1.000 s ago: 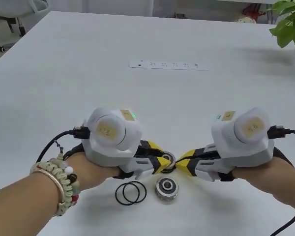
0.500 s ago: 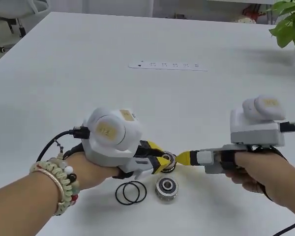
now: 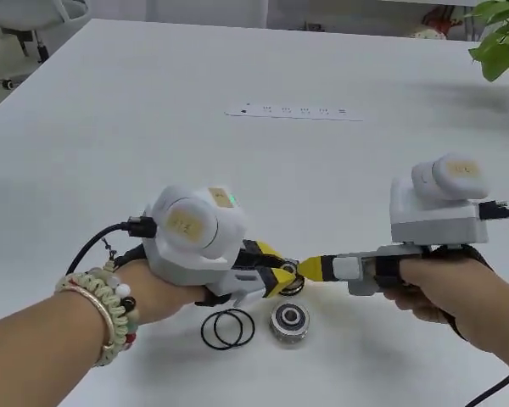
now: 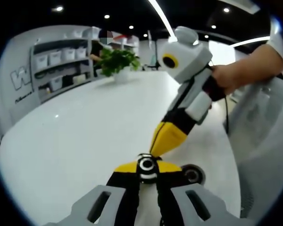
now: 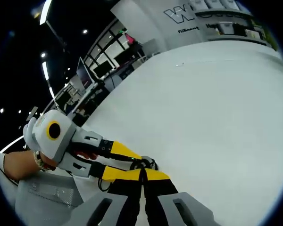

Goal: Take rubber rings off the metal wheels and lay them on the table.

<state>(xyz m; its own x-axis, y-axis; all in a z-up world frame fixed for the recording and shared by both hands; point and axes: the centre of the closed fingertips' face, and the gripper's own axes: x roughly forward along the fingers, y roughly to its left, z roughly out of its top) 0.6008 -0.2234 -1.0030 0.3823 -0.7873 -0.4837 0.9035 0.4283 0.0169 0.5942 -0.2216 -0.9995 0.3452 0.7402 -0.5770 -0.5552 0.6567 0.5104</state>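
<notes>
Right gripper view, wall lettering (image 5: 172, 13) starting "W", left gripper (image 3: 277, 278) clamping wheel (image 4: 147, 167)

We note the right gripper (image 3: 308, 268) has rolled since 1 s ago. Its body, then lying flat, now stands upright above the right hand (image 3: 437, 288), and the hand has drawn back to the right. Tips now sit slightly higher vs. before, approx. touching the wheel (image 3: 288, 273) in the left gripper (image 3: 278, 278).
</notes>
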